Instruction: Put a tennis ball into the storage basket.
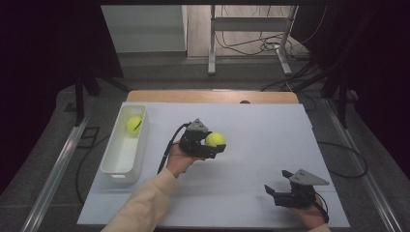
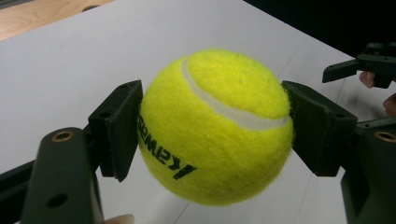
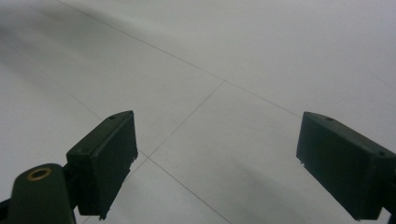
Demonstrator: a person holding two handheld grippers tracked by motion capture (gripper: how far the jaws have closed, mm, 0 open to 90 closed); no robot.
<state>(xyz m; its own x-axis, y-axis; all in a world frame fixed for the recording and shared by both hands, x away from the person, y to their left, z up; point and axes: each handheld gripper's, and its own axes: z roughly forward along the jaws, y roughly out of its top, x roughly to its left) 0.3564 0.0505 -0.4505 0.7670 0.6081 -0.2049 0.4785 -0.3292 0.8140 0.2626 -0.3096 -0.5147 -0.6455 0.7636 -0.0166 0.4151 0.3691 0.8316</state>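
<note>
High view. Left gripper [image 1: 212, 145]: held above the middle of the white table sheet [image 1: 261, 130], jaws closed on a yellow tennis ball [image 1: 215, 139]; the ball appears clear of the surface, which suggests carrying rather than resting. White oblong bin [image 1: 115, 166]: at the sheet's left edge, holding a second tennis ball [image 1: 134, 124] at its far end. Likely purpose: balls are collected in the bin, and the held one is probably bound there. Right gripper [image 1: 280, 193]: low at the near right corner, well apart from both balls, jaws spread and empty, apparently parked out of the way.

Left gripper view. Tennis ball [image 2: 215, 128]: pinched across its width, one black pad touching each side, white seam up and black lettering toward the camera. The grip sits at mid-ball, a hold that should resist slipping. The other gripper [image 2: 359, 67] appears at the upper right.

Right gripper view. Right gripper [image 3: 217, 163]: jaws wide, nothing between them, bare white sheet [image 3: 224, 60] beyond.
</note>
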